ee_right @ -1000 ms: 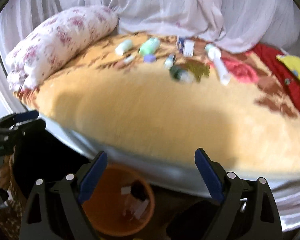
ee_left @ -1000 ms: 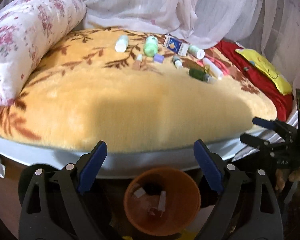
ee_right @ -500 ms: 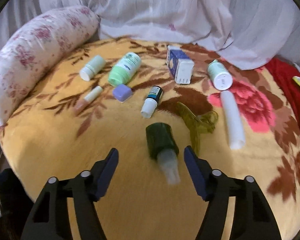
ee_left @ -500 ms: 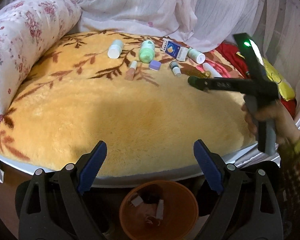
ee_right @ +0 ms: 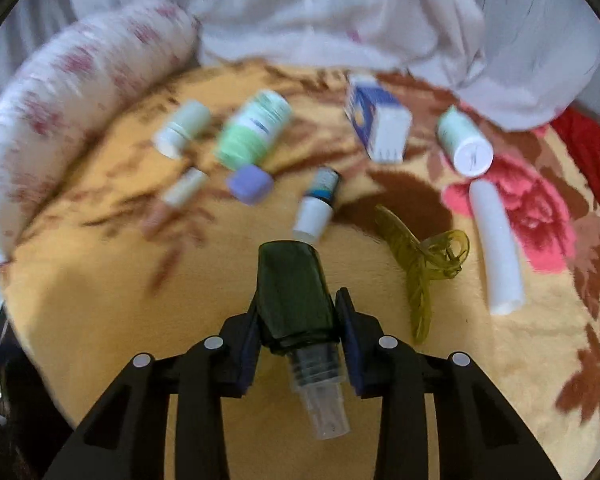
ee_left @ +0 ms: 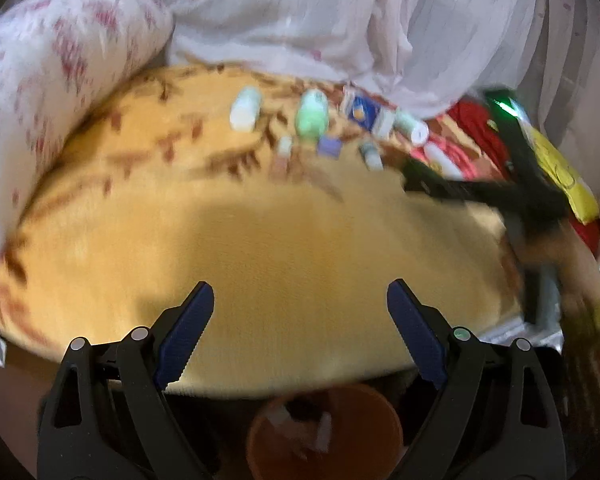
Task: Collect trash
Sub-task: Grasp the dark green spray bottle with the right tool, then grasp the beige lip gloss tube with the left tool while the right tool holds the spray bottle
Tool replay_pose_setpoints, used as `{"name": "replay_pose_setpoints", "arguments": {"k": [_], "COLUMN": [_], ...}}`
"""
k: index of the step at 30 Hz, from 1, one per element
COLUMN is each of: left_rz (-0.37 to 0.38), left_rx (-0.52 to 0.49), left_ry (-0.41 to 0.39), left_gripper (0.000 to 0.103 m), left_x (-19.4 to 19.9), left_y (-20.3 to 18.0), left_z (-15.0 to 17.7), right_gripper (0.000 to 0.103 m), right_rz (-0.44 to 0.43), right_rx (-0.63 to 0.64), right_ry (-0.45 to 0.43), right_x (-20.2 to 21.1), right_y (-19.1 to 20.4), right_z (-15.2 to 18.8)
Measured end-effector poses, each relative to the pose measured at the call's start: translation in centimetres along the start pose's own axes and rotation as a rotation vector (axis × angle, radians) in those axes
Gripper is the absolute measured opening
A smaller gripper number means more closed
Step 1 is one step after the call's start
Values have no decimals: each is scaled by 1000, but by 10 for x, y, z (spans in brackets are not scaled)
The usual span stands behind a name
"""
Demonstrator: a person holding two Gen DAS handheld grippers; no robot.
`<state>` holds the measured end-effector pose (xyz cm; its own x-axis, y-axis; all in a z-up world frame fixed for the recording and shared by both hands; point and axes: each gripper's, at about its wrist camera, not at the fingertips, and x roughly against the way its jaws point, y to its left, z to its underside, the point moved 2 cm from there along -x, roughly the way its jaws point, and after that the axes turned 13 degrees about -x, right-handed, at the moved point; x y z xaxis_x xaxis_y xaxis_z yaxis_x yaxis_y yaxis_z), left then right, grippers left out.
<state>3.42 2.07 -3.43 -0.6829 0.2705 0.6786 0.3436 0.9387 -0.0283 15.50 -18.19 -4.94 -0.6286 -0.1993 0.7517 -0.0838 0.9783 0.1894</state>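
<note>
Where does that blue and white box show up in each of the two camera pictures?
Left wrist view: blue and white box lies upper middle, at the blanket's far edge under the white curtain.
Right wrist view: box lies upper right of centre.
Shared landmark: the pale green bottle, to its left in both.

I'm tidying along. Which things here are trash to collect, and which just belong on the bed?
For the job:
- dark green bottle, the right gripper jaws having just closed on it
- light green bottle
- blue box
- white tube
- orange bin

Lying about:
- floral pillow
- yellow blanket
- white curtain
</note>
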Motion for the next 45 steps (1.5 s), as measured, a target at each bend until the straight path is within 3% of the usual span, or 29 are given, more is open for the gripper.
{"name": "replay_pose_setpoints", "arguments": {"k": [3, 8, 12, 20, 22, 24, 27, 35, 45], "left_rz": [-38, -51, -58, -43, -31, -26, -3, -1, 19], "left_rx": [-31, -54, -50, -54, -40, -25, 25, 29, -6], "left_ry": [-26, 36, 106, 219, 237, 245, 237, 202, 119], "left_gripper": [86, 69, 64, 44, 30, 18, 18, 18, 18], "left_x": [-17, -74, -117, -171, -179, -183, -181, -155, -86], "left_y": [7, 15, 21, 23, 28, 32, 40, 39, 24], "left_z": [-34, -76, -89, -102, -103, -103, -101, -93, -64], "right_gripper": [35, 35, 35, 35, 35, 36, 36, 36, 36], "right_rz": [-48, -109, -90, -103, -105, -109, -111, -123, -140], "right_rx": [18, 2, -7, -37, -37, -40, -43, -40, -25], "right_ry": [-58, -95, -111, -113, -115, -115, -116, -120, -122], "right_x": [32, 62, 69, 74, 74, 75, 76, 80, 89], "right_y": [7, 0, -10, -23, -23, -23, -23, -20, -5], "right_z": [15, 32, 44, 56, 57, 58, 58, 61, 72]}}
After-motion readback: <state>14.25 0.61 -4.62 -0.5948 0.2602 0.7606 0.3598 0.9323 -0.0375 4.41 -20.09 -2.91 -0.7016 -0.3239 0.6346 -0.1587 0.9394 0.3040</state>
